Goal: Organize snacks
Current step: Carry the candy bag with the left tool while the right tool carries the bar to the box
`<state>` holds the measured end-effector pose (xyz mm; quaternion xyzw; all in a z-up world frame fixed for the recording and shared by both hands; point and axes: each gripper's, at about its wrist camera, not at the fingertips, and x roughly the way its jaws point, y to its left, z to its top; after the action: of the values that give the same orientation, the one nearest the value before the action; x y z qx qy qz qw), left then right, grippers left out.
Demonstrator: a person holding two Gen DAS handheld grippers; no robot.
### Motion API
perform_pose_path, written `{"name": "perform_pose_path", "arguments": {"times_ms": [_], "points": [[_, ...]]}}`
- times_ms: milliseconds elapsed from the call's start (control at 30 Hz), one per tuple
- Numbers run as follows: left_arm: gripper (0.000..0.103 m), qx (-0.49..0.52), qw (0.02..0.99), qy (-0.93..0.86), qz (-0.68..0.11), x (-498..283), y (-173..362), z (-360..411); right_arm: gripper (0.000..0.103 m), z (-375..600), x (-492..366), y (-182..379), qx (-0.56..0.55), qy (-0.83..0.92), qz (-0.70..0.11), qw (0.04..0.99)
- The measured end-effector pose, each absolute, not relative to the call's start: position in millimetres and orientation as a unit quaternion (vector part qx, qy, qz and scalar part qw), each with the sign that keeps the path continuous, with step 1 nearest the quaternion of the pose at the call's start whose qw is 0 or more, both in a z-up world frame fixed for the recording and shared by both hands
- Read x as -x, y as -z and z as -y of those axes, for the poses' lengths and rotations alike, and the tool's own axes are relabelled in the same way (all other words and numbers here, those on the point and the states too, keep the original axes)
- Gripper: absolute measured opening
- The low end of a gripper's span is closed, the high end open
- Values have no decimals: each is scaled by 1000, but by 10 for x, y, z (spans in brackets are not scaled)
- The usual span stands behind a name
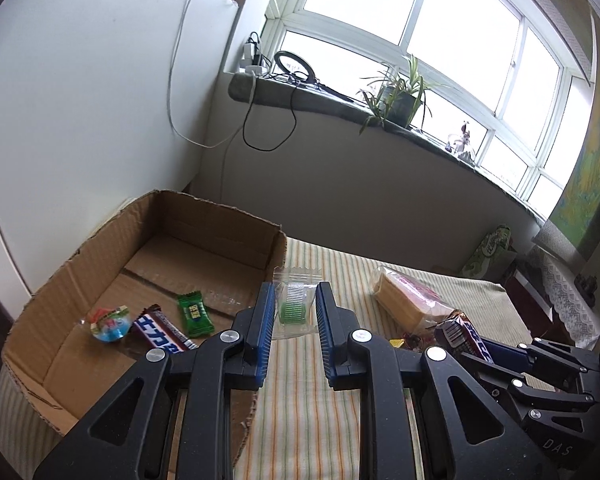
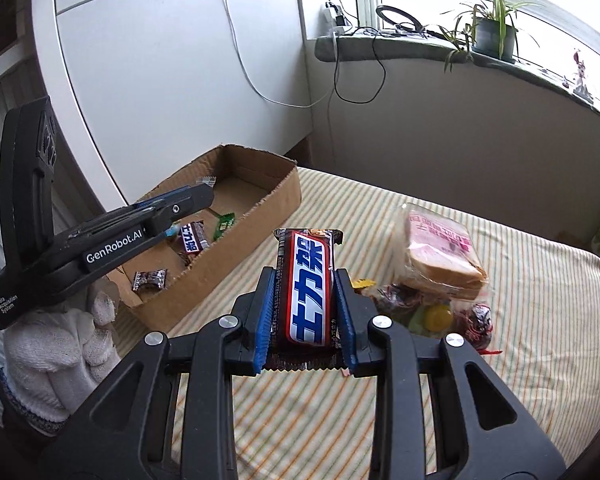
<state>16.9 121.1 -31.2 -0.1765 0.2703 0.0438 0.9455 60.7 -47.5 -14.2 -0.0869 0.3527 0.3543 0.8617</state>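
Observation:
My right gripper [image 2: 305, 276] is shut on a brown chocolate bar [image 2: 306, 292] and holds it above the striped cloth; it also shows in the left wrist view [image 1: 466, 338]. My left gripper [image 1: 296, 300] holds a clear packet with green contents [image 1: 294, 304] between its fingers, over the right rim of the open cardboard box [image 1: 100, 240]. The box holds a green candy [image 1: 194, 314], a chocolate bar [image 1: 162, 334] and a colourful candy [image 1: 108, 324]. In the right wrist view the left gripper [image 2: 204, 200] reaches over the box [image 2: 260, 208].
A bagged sandwich [image 2: 440, 252] lies on the striped cloth [image 2: 500, 320] with several small wrapped snacks [image 2: 436, 316] beside it. A white wall panel stands behind the box. A windowsill with a potted plant [image 2: 494, 32] and cables runs along the back.

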Motion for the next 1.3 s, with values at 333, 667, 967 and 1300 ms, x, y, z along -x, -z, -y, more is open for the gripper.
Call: {"name": "perform_pose_path", "arguments": {"times_ms": [333,667,967,1300], "points": [[19,196,943,-71,-260,-6,352,-1568,30,-99,-570,109,109,-384,-346,849],[19,200,940,-102,-258,138,413,-1824,30,-579,-588,141,129,-402,-341,840],[19,201,937,-119,-258,216,464,-1971,30,-919,-654,250,141,-405,-349,833],[19,198,935,-130,-263,222,497,-2003,30,-1121,-780,384,153,-407,-362,824]]}}
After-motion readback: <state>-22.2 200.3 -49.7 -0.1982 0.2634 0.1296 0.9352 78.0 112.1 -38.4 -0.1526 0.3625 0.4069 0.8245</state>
